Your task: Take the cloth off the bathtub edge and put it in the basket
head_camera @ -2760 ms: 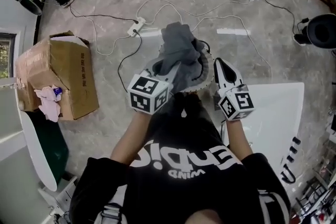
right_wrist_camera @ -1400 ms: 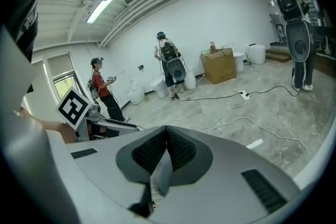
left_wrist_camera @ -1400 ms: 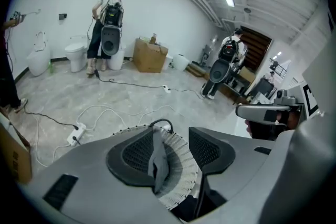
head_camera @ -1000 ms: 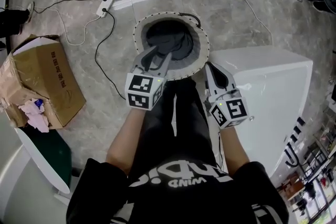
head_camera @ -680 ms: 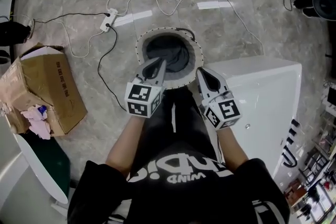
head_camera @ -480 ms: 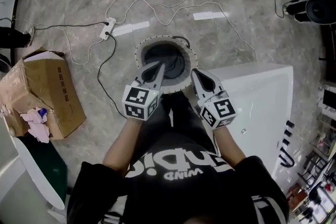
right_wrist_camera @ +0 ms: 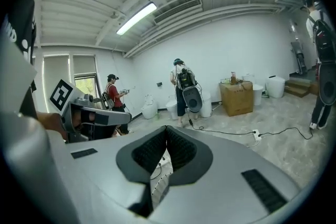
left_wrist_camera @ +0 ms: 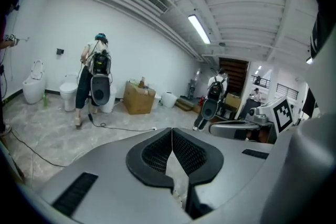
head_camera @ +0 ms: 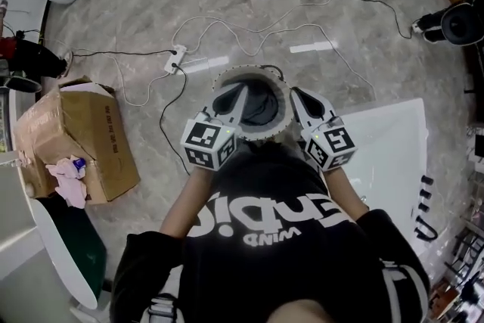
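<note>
Head view: cloth (head_camera: 262, 108) in basket (head_camera: 249, 71); left tool (head_camera: 228, 95), right tool (head_camera: 303, 97) closed.

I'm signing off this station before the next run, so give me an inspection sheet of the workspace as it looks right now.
Surface: grey marbled floor; white bathtub at the right, no cloth seen on it.
Job's things: dark grey cloth lies inside the round basket.
Clutter: open cardboard box with a pink cloth at its opening; white tape strips.
Grippers: left tongs shut, empty; right tongs shut, empty; one at each side of the basket in the head view.
Cables: white cable with power strip and black cable loose on the floor.
Surroundings: person with a backpack rig; toilet.
</note>
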The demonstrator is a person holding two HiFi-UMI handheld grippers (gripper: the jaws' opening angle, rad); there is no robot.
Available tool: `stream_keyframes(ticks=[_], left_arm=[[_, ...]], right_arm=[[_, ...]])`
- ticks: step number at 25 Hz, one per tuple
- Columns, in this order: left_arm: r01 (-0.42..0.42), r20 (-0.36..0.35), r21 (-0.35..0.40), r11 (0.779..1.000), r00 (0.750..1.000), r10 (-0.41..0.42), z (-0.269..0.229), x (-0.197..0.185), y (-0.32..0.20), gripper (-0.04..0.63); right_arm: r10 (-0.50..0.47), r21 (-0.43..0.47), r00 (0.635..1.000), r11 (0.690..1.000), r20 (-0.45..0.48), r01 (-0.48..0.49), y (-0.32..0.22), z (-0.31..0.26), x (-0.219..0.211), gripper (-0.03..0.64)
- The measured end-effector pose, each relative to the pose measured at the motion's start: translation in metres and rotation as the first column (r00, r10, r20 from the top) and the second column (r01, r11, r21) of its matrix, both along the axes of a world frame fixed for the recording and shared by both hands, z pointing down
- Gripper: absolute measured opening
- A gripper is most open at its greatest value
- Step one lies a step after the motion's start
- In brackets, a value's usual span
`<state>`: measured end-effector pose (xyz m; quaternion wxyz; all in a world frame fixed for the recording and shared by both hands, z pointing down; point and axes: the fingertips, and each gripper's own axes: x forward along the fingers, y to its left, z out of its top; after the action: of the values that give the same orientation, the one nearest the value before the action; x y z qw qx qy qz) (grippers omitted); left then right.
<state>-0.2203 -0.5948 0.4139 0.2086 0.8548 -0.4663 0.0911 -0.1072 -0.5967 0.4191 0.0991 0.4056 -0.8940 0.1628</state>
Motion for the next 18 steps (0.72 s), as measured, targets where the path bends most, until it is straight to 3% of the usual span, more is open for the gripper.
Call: stream_keyframes(ticks=[9,18], left_arm=[[0.059,-0.014,0.090,0.994,0.998,-0.058,-0.033,-0.029,0.013,0.017],[0.075,-0.021,0.108,0.991,0.997,-0.073,-0.037,-0.032,0.024,0.017]], right_arm=[[-0.062,0.069,0.997,0.996,0.045,0.058,0.007,-0.029,-0.018,0.014],[-0.083,0.086,0.995,0.993,0.057,0.078,0.010,-0.036,-0.030,0.014]])
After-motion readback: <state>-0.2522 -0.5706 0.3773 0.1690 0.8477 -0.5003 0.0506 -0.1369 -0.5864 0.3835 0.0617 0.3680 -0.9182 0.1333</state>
